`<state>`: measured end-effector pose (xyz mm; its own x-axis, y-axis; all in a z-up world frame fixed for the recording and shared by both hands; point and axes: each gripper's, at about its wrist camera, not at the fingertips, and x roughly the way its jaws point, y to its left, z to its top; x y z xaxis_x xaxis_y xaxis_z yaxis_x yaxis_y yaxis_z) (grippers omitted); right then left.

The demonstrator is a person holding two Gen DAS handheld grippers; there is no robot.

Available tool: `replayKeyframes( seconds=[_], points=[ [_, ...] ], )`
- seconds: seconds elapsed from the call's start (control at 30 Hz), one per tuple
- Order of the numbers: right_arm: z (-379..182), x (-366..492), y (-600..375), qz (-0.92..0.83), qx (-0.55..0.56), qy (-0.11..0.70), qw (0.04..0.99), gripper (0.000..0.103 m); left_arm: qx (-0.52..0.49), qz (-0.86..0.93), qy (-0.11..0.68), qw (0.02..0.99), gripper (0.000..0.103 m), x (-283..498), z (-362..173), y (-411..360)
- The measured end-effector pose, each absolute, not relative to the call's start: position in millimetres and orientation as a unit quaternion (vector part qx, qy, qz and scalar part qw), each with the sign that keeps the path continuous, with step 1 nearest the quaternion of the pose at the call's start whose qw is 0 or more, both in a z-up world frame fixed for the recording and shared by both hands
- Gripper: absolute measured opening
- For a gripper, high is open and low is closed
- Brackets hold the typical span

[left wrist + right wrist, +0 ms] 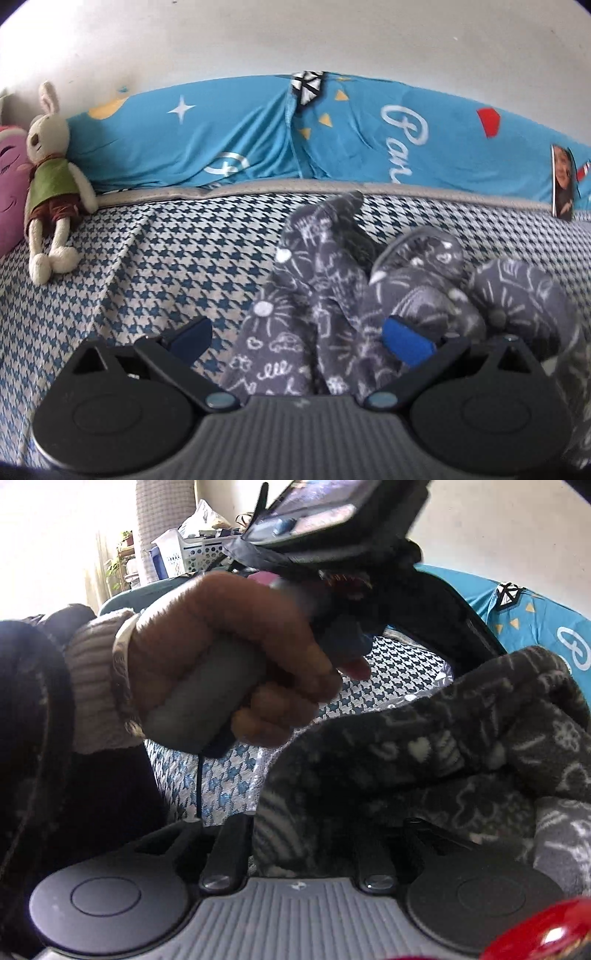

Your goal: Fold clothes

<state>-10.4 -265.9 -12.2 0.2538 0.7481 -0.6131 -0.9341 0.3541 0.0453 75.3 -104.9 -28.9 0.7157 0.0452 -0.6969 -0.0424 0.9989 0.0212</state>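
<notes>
A dark grey fleece garment (332, 295) with white doodle print lies bunched on the houndstooth bed cover (147, 266). My left gripper (299, 338) is open, its blue pads (406, 339) wide apart, and a fold of the garment runs between them. In the right wrist view the same garment (424, 746) is heaped over my right gripper (303, 834). Its finger arms stand close and upright with fabric pinched between them, and the tips are hidden. A person's hand (221, 653) grips the grey handle (207, 701) of the left gripper just to the left.
A plush rabbit (51, 177) and a pink cushion (11, 192) sit at the bed's far left. A blue printed quilt (258, 140) runs along the white wall, with a photo card (563, 181) at its right. A white basket (184, 554) stands beyond the bed.
</notes>
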Motion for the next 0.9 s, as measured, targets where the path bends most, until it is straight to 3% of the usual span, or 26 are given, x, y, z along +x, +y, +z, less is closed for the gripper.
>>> replayKeyframes(
  seconds=[0.3, 0.53, 0.9],
  points=[
    [-3, -28, -289, 0.541, -0.144, 0.29, 0.776, 0.046, 0.045, 0.027, 0.386, 0.921, 0.103, 78, -43, -118],
    [21, -31, -316, 0.539, -0.132, 0.283, 0.782, 0.048, -0.006, 0.022, 0.41, 0.912, 0.103, 83, -44, -101],
    [60, 45, -345, 0.415, -0.042, 0.252, 0.873, 0.057, 0.002, 0.046, 0.41, 0.911, 0.103, 84, -41, -95]
  ],
)
